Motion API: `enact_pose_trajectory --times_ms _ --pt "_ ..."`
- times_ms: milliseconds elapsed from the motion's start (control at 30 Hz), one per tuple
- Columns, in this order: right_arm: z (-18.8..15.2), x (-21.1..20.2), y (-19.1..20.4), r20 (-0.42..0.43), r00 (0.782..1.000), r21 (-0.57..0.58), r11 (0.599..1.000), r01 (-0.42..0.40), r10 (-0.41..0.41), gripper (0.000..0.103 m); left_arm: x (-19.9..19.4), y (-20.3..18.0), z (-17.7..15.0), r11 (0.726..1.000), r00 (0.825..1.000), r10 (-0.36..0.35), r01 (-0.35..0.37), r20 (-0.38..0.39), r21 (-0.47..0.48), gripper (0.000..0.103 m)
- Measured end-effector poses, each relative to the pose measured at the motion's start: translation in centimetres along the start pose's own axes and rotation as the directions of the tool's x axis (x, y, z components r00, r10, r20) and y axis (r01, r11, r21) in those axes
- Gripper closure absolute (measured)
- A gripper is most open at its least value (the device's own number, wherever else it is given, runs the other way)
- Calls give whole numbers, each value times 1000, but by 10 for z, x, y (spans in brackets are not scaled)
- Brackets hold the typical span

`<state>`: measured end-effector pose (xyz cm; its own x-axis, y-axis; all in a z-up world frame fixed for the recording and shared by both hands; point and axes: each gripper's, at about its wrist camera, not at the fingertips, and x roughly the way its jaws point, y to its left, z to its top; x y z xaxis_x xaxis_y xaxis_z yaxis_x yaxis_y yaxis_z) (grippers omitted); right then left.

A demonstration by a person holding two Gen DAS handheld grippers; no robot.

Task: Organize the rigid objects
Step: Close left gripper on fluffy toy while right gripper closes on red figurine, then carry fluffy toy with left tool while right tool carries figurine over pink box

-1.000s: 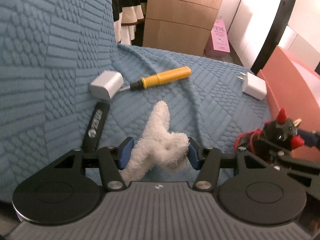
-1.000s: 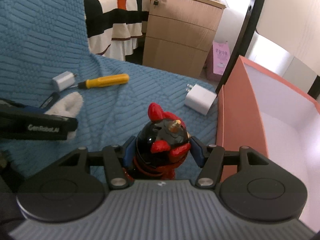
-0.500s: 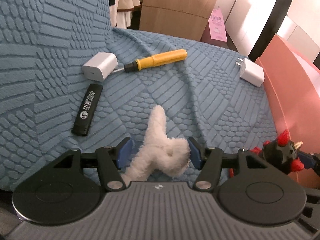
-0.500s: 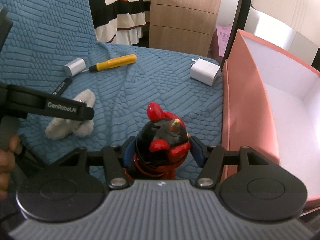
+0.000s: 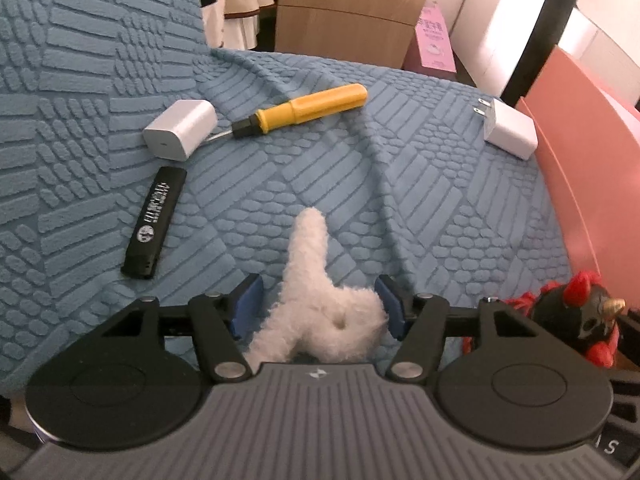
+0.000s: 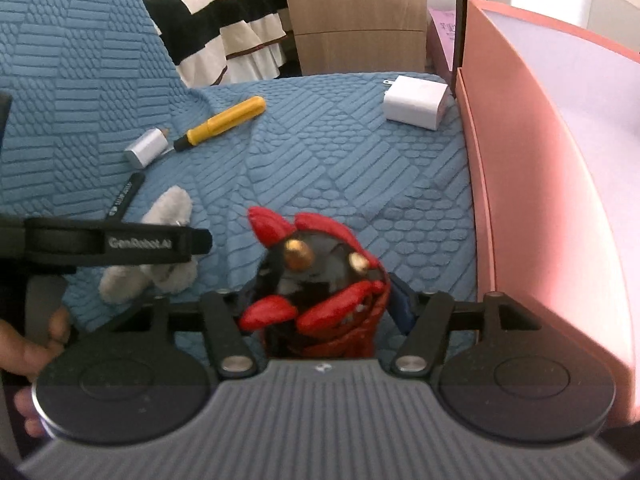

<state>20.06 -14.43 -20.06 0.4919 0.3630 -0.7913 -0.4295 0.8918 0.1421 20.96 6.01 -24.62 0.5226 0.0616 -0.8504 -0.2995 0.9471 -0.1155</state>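
the right tongs pinched a rigid, glossy, probably slippery figurine around its body; the left tongs straddled a soft plush toy, grip unclear.

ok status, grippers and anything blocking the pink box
Left gripper jaws open around white plush. Right gripper shut on red-black figurine, beside pink box. Nothing seen between figurine and box.

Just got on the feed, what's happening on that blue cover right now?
A person holds a pair of tongs in each hand over the blue cover. The left tongs straddle a white fluffy toy; only the right pad looks to touch it. The right tongs grip a black and red figurine beside the pink box. A yellow screwdriver, two white chargers and a black stick lie loose on the cover.
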Motion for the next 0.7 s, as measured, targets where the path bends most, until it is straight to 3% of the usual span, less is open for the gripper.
enact_pose_trajectory --times_ms 100,500,700 --pt "-1 -3 3 9 1000 -16 1000 15 -15 41 -2 -2 -1 1000 1000 1 -1 5 19 47" --pt "24 -39 8 37 999 -23 1000 2 -1 41 -44 6 -3 990 995 -102 103 19 -100 48" --pt "40 -78 7 74 997 -10 1000 -1 2 41 -86 -5 10 985 987 -148 153 67 -77 49"
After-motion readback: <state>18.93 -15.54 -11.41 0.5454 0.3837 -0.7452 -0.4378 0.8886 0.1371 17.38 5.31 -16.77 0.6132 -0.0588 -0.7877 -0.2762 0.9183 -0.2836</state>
